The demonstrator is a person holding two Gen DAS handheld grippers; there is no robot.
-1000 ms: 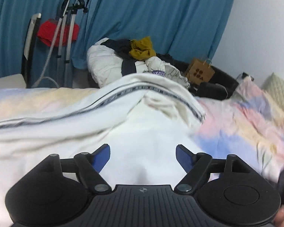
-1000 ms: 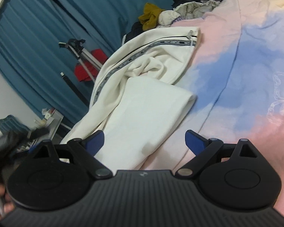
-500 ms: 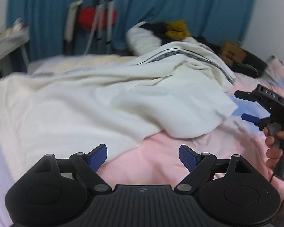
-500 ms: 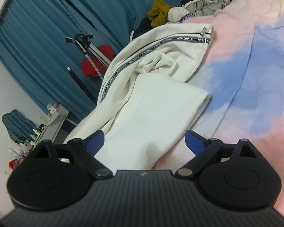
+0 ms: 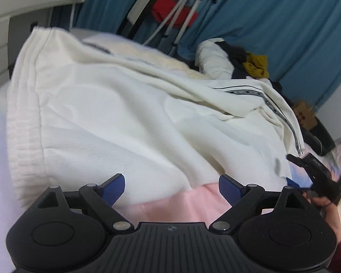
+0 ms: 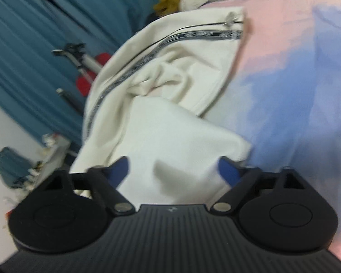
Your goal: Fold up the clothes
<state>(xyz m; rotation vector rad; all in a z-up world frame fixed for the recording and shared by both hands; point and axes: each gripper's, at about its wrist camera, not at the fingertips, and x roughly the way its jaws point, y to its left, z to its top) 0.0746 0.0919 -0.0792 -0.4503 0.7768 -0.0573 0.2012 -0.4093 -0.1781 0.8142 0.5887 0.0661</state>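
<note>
A white garment with a black patterned side stripe lies crumpled on a pink and blue bedsheet. My left gripper hovers at the garment's near edge, and its jaws are opening. Only that edge and bare sheet lie between its blue fingertips, which press on nothing. In the right wrist view my right gripper is low over the garment's folded white end. Its jaws are closing with cloth between them, and the pads stand apart from it. A hand holds the right gripper at the garment's right corner.
A heap of other clothes lies at the back of the bed before a blue curtain. A stand with something red is behind the bed. A white desk is on the left, and a brown paper bag on the right.
The left view has rolled and swung left, down to the garment's near edge. The right gripper has moved forward and down onto the folded white end, and its jaws have narrowed.
</note>
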